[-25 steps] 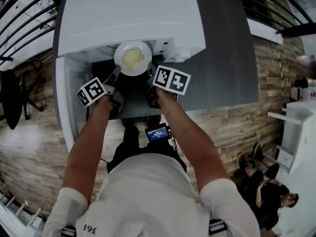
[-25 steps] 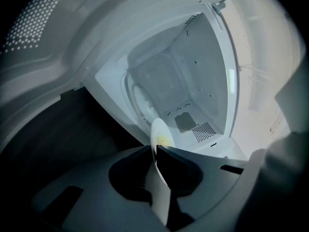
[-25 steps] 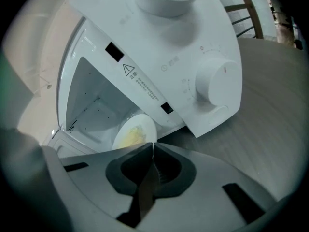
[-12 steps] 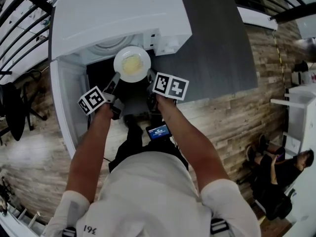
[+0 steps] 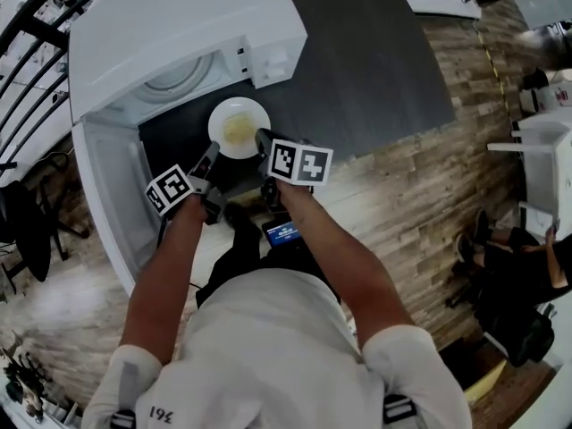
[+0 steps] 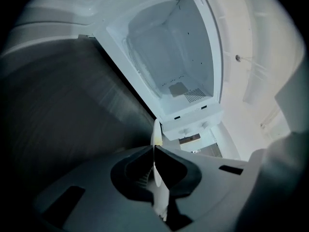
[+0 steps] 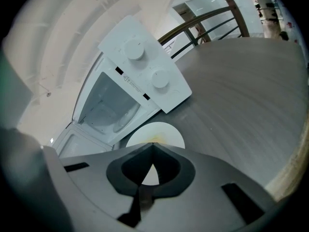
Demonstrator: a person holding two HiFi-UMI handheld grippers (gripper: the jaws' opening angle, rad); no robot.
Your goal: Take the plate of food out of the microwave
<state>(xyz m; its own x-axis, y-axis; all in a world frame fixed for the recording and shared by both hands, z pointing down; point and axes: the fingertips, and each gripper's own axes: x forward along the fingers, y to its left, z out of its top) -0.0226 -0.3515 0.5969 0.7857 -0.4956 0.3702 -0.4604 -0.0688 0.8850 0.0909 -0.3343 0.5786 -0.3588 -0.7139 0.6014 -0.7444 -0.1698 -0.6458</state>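
A white plate [image 5: 239, 128] with yellow food [image 5: 238, 129] in its middle is over the dark table [image 5: 366, 70], just outside the open white microwave [image 5: 179, 25]. My left gripper [image 5: 213, 149] grips the plate's left rim; its jaws have just been closing, with the rim between them. In the left gripper view the plate [image 6: 155, 132] shows edge-on, pinched in the left gripper [image 6: 154, 147]. My right gripper [image 5: 261, 137] is shut on the plate's right rim. In the right gripper view the plate [image 7: 159, 131] lies just beyond the right gripper [image 7: 153, 145], with the microwave [image 7: 145, 76] behind.
The microwave door [image 5: 107, 195] hangs open at the left, and the cavity [image 6: 174, 57] holds nothing. A person [image 5: 527, 284] sits on the wooden floor at the right, near white furniture [image 5: 545, 150]. A railing [image 5: 27, 52] runs at the upper left.
The plate has come out of the microwave mouth onto the table side, toward me. Both grippers moved back with it.
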